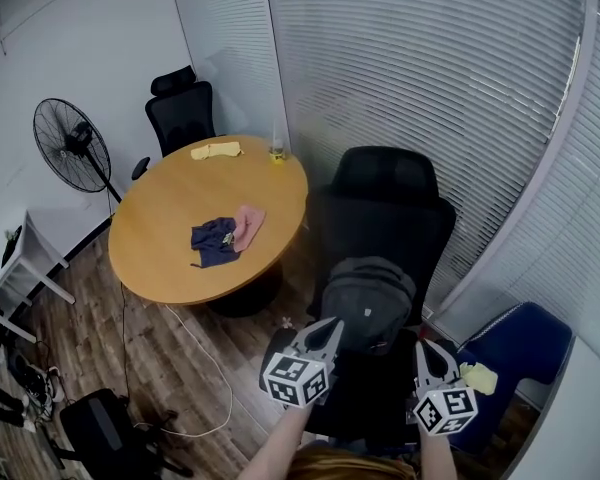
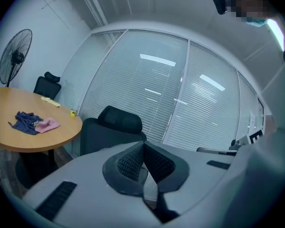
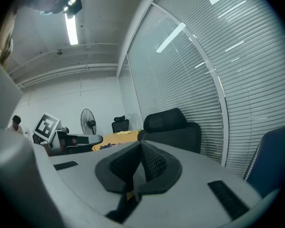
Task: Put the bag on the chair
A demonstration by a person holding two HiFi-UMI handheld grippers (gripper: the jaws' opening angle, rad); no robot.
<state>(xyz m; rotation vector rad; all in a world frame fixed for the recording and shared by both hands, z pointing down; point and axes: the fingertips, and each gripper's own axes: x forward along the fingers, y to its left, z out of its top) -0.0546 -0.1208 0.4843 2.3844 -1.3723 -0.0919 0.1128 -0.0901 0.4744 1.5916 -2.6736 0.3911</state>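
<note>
A grey backpack (image 1: 368, 303) rests upright on the seat of a black office chair (image 1: 385, 193) beside the blinds. My left gripper (image 1: 330, 326) hangs just in front of the bag's lower left. It is shut, with its pads (image 2: 133, 163) pressed together and nothing between them. My right gripper (image 1: 423, 348) hovers at the bag's lower right, also shut and empty. The left gripper view shows the chair's headrest (image 2: 115, 122) beyond my left gripper (image 2: 143, 161). In the right gripper view the chair (image 3: 171, 125) rises behind my right gripper (image 3: 139, 161). Neither gripper view shows the bag.
A round wooden table (image 1: 170, 258) carries a blue cloth (image 1: 213, 240), a pink cloth (image 1: 248, 223), a yellow cloth (image 1: 216, 150) and a small bottle (image 1: 276, 151). Behind it stand a second chair (image 1: 180, 108) and a fan (image 1: 72, 146). A blue chair (image 1: 510, 353) sits at right, a black bag (image 1: 105, 430) on the floor.
</note>
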